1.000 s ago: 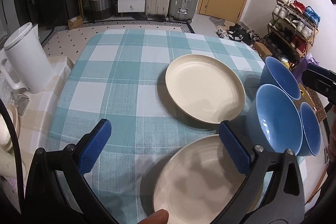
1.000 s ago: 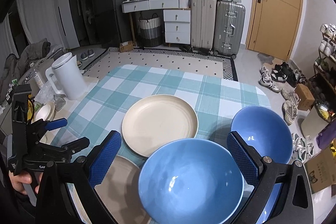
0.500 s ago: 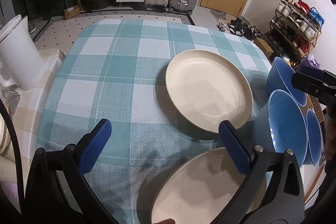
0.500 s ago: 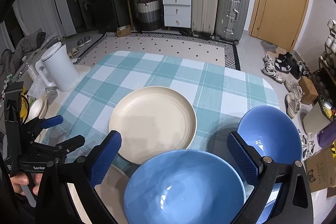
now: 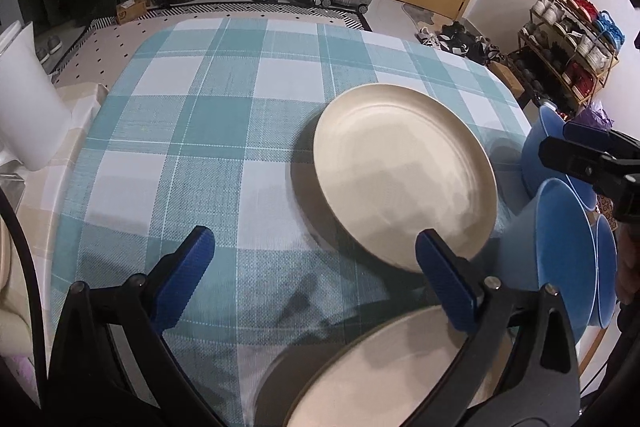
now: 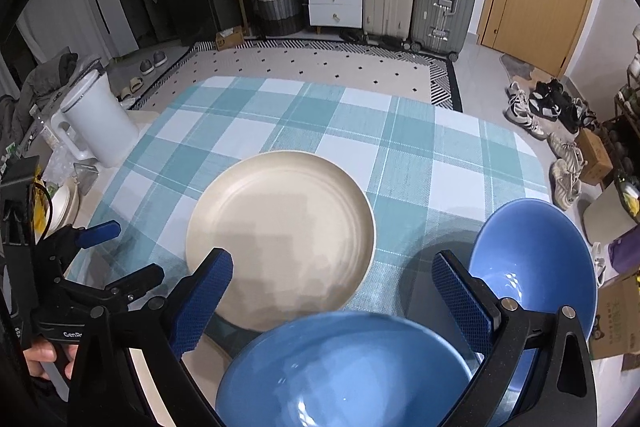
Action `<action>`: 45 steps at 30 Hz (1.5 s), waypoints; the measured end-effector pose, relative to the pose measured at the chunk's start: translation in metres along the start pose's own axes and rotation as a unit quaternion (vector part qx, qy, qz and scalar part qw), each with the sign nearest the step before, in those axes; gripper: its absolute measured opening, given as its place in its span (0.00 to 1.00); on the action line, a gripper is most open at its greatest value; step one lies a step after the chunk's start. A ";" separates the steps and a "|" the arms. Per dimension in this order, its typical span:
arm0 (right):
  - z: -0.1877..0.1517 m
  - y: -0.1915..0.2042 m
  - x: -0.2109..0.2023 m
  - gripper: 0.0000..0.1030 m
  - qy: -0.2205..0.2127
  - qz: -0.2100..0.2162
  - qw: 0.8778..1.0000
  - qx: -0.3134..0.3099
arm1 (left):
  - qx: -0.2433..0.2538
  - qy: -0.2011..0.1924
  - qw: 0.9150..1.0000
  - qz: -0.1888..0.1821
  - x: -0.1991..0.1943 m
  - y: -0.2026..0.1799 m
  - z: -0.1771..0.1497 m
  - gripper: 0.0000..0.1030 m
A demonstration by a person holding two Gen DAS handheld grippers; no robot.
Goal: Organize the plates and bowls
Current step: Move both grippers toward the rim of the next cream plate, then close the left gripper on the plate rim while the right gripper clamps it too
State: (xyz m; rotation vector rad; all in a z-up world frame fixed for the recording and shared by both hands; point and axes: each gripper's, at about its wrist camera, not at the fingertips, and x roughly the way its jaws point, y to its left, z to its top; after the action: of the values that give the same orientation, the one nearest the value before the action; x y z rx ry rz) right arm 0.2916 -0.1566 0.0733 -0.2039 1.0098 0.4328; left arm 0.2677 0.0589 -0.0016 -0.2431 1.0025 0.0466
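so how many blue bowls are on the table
3. One bowl sits nearest, right under the right gripper. A second stands further right, by the table edge. A third shows only as a sliver behind the nearest one in the left wrist view; more could be hidden.

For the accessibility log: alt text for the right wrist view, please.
The open right gripper hovers over a blue bowl, with a cream plate ahead on a teal checked tablecloth. A second blue bowl sits right; the left gripper is at left.
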 end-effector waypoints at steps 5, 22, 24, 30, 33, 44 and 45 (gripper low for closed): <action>0.010 -0.004 0.016 0.98 0.018 -0.004 1.000 -0.005 | -0.008 0.010 1.000 0.002 0.012 0.004 0.007 0.94; 0.019 -0.024 0.084 0.76 0.097 0.000 0.995 -0.001 | -0.006 0.041 0.999 0.001 0.047 0.000 0.011 0.78; 0.019 -0.025 0.090 0.73 0.102 0.001 0.995 -0.002 | -0.004 0.043 0.999 0.001 0.050 -0.001 0.010 0.75; 0.018 -0.021 0.100 0.60 0.112 0.000 0.994 -0.015 | 0.002 0.049 0.999 -0.002 0.055 -0.004 0.009 0.64; 0.017 -0.018 0.105 0.54 0.117 -0.006 0.993 -0.025 | 0.005 0.052 0.999 -0.003 0.057 -0.005 0.009 0.58; 0.012 -0.016 0.117 0.31 0.128 -0.029 0.990 -0.044 | 0.020 0.055 0.998 -0.021 0.062 -0.012 0.005 0.31; 0.011 -0.016 0.117 0.27 0.127 -0.032 0.990 -0.045 | 0.022 0.055 0.998 -0.023 0.062 -0.013 0.006 0.28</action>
State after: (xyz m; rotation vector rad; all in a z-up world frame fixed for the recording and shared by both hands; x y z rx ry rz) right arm 0.3607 -0.1369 -0.0208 -0.3784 1.2315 0.4012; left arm 0.3078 0.0428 -0.0485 -0.2309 1.1056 -0.0314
